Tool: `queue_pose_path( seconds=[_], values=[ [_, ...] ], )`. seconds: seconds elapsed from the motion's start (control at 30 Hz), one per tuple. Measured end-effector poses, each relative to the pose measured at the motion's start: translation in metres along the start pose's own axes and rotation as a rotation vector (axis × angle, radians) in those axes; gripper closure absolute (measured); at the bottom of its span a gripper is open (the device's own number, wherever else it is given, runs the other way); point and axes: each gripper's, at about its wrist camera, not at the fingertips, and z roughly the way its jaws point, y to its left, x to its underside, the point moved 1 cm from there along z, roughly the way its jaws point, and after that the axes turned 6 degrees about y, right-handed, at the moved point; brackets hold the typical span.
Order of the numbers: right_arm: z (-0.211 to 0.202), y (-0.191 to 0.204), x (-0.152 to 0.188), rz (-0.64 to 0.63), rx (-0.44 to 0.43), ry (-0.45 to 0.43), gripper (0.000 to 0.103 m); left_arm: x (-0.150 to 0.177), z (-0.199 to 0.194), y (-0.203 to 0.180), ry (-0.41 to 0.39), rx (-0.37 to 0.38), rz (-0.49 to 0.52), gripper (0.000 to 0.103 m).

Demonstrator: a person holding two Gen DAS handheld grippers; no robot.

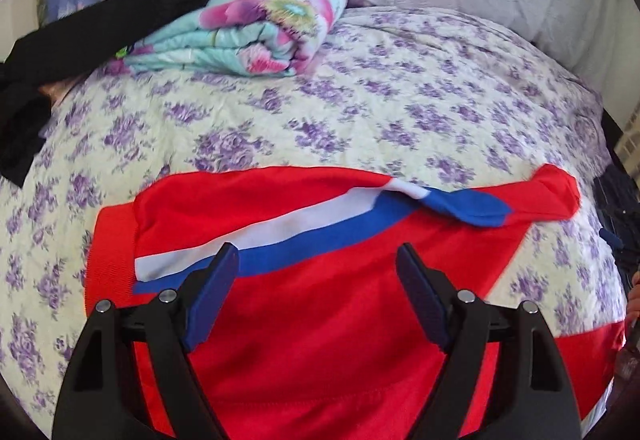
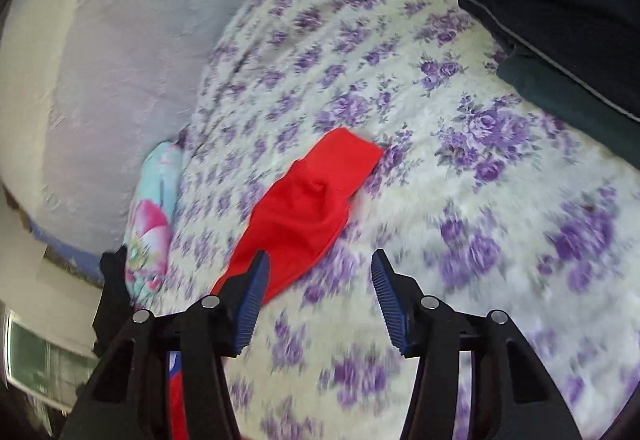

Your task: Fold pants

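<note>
Two tongs hang wide open and empty over the bed (image 1: 360, 112), the left tongs (image 1: 318, 260) above the red track pants (image 1: 320, 320) near their waistband (image 1: 112, 252), the right tongs (image 2: 318, 272) beside the cuff (image 2: 340, 156); soft, light, slippery fabric best pinched at hems.

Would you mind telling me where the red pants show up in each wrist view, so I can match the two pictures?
Left wrist view: the red pants fill the lower centre, white and blue stripe across them, under the open left gripper.
Right wrist view: one red leg end runs from centre down to lower left, beside the open right gripper.
Shared landmark: the folded floral blanket, at left edge in the right view.
</note>
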Motion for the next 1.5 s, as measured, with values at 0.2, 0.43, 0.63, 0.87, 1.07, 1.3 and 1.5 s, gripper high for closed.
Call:
queue_pose_path(
  seconds=[0.2, 0.43, 0.63, 0.87, 1.07, 1.3, 1.5],
  values=[
    [0.058, -0.006, -0.027, 0.099, -0.003, 0.007, 0.057, 0.003, 0.023, 0.012, 0.032, -0.034, -0.023, 0.024],
    [0.062, -0.004, -0.028, 0.101, -0.024, -0.057, 0.091, 0.003, 0.034, 0.019, 0.020, -0.046, -0.030, 0.021],
    [-0.016, 0.016, -0.004, -0.025, -0.070, -0.139, 0.091, -0.009, 0.025, 0.032, -0.028, -0.069, -0.080, 0.021],
    [-0.130, 0.020, 0.049, -0.104, -0.129, -0.244, 0.091, -0.004, 0.001, 0.042, -0.112, -0.082, -0.086, 0.021],
    [-0.202, -0.004, 0.097, -0.091, -0.094, -0.351, 0.091, 0.004, -0.020, 0.039, -0.194, -0.097, -0.056, 0.016],
    [-0.103, -0.055, 0.009, 0.193, 0.007, -0.174, 0.061, -0.013, 0.005, 0.046, -0.127, -0.104, -0.112, 0.016],
    [-0.072, -0.052, -0.024, 0.128, 0.003, -0.128, 0.062, -0.009, -0.004, 0.069, -0.090, -0.058, -0.183, 0.016]
  ],
)
